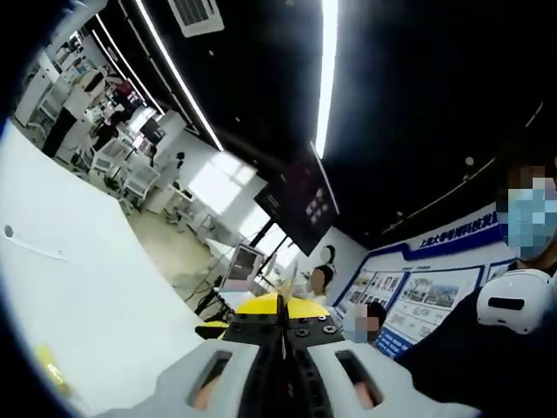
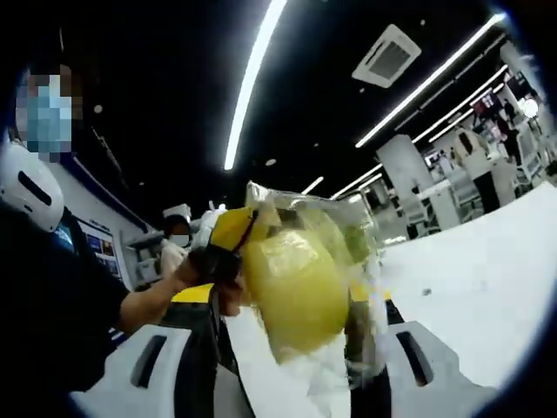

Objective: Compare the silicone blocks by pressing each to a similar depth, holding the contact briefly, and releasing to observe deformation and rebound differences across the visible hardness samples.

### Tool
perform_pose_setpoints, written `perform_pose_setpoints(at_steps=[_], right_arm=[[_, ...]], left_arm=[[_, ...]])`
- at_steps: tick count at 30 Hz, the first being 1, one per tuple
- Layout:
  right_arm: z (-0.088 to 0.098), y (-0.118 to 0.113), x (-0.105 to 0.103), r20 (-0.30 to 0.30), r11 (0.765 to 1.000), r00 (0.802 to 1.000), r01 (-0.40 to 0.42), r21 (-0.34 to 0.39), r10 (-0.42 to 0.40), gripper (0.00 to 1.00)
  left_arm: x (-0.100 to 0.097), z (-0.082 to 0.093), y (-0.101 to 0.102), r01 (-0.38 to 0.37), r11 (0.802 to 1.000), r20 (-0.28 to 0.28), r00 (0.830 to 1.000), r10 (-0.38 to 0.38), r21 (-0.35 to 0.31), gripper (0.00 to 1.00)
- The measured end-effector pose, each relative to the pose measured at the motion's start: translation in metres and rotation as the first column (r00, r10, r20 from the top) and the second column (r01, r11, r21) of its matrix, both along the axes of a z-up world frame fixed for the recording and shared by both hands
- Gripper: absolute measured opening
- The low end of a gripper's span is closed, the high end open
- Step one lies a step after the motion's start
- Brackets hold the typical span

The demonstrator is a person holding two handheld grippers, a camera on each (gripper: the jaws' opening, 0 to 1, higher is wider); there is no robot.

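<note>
Right gripper view shows the right hand-held gripper [image 2: 291,348] with its two pale jaws standing wide apart, and between them sits a yellow silicone block [image 2: 296,292] wrapped in a clear plastic bag [image 2: 300,213]. The jaws are on both sides of the bag, and the block seems to be held between them, with the crumpled plastic rising above it. Just to the left of the block, a bare hand [image 2: 213,279] of the person comes in and touches the edge of the bag, near a black and yellow part that is probably the other gripper. Behind the block, on its right side, lies the white tabletop [image 2: 470,279]. Far above the block are a dark ceiling and long light strips [image 2: 252,78]. Left gripper view shows the left hand-held gripper [image 1: 283,326] with its jaws closed together, nothing visible between them; the tips are black with a yellow part just beyond them. To the left of this gripper spreads the same white tabletop [image 1: 78,287], and on it, near the lower edge, a small yellow object [image 1: 50,366] that is too blurred to identify. Beyond the gripper hangs a dark screen [image 1: 300,200].
</note>
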State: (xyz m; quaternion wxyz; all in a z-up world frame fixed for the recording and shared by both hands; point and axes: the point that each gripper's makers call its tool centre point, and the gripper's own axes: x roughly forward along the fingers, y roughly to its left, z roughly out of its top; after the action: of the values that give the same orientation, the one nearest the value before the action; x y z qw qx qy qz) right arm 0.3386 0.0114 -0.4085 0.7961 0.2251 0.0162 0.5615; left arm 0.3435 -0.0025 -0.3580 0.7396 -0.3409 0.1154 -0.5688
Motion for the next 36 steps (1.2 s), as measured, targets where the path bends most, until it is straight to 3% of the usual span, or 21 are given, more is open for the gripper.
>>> perform_pose_setpoints(at_steps=[4,6,9,15,18,21,24,26,31,36], right_arm=[[0.005,0.000,0.007,0.018,1.000,1.000,0.009,0.020,-0.009,0.38],[0.000,0.007,0.003,-0.013,0.999,0.999,-0.038,-0.005,0.038,0.38],[-0.012,0.014,-0.001,0.014,0.993,0.998,-0.055,-0.105,0.057,0.38],[-0.012,0.018,-0.005,0.029,0.994,0.997,-0.063,-0.094,0.066,0.35],[-0.016,0.017,-0.005,-0.012,0.993,0.997,-0.074,-0.095,0.073,0.35],[-0.019,0.017,-0.006,-0.006,0.991,0.998,-0.067,-0.112,0.067,0.36],[-0.020,0.019,-0.012,-0.020,0.987,0.994,-0.108,-0.120,0.106,0.28],[-0.017,0.019,-0.011,0.017,0.986,0.996,-0.088,-0.143,0.091,0.25],[-0.014,0.022,-0.014,0.041,0.975,0.993,-0.101,-0.197,0.111,0.18],[-0.023,0.022,-0.013,0.012,0.962,0.991,-0.123,-0.243,0.130,0.14]], left_arm=[[-0.003,-0.006,-0.001,0.009,1.000,-0.008,1.000,-0.009,-0.002,0.00],[-0.006,-0.008,-0.002,0.016,1.000,-0.009,1.000,-0.016,0.004,0.00],[-0.007,-0.011,0.000,0.012,1.000,-0.014,1.000,-0.012,0.004,0.00],[-0.006,-0.013,0.006,-0.001,1.000,-0.027,1.000,0.001,-0.003,0.00],[-0.007,-0.014,0.006,0.000,1.000,-0.025,1.000,0.000,0.001,0.00],[-0.008,-0.017,0.007,-0.004,1.000,-0.034,0.999,0.004,-0.003,0.00],[-0.008,-0.019,0.007,0.000,1.000,-0.041,0.999,0.000,-0.001,0.00],[-0.009,-0.017,0.007,0.002,1.000,-0.037,0.999,-0.002,-0.008,0.00],[-0.009,-0.013,0.009,0.007,1.000,-0.019,1.000,-0.008,-0.020,0.00],[-0.008,-0.021,0.011,-0.004,1.000,-0.029,1.000,0.004,-0.006,0.00]])
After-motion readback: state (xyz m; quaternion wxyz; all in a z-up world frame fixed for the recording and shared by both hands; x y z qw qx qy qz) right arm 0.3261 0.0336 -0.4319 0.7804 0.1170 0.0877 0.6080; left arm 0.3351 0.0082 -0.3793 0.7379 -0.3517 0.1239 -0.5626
